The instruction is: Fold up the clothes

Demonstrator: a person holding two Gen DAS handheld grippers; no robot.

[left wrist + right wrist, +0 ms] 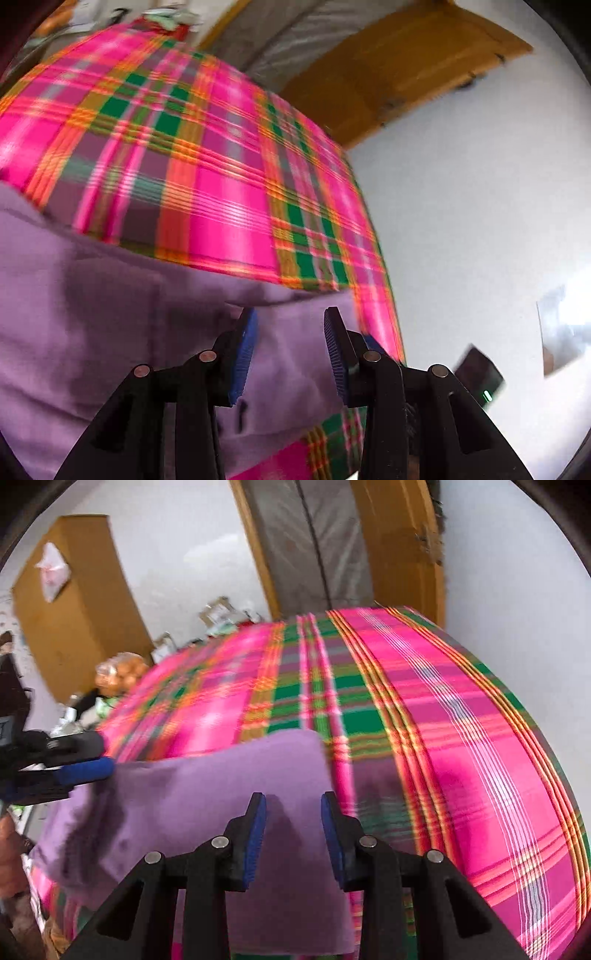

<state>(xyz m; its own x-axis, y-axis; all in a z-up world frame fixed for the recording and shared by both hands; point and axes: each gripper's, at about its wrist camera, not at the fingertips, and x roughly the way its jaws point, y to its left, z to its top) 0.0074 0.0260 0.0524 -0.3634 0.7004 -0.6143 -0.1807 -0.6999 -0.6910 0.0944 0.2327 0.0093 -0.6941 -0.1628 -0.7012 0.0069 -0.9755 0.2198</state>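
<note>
1. Two hand-held grippers work one purple garment [207, 805], which lies on a bed covered by a pink, green and orange plaid blanket [461, 746], toward the blanket's near-left part in the right wrist view.
2. The right hand-held gripper [293, 834] is spread, its blue pads clear of the cloth beneath; nothing is pinched.
3. The left hand-held gripper [290, 350] also stands spread in its own view, with purple cloth seen through the gap. In the right wrist view its blue tip [88, 770] meets the garment's far-left edge; whether it pinches there I cannot tell.
4. Risk: with the right side released, a pull from the left could drag the whole garment sideways and undo or skew the fold.
5. Risk: a loose top layer may slide on the blanket, and closing pads could catch blanket with cloth.
6. The garment's long axis seems to run left to right, its clean folded edge [325, 760] on the right; blur leaves this uncertain.
</note>
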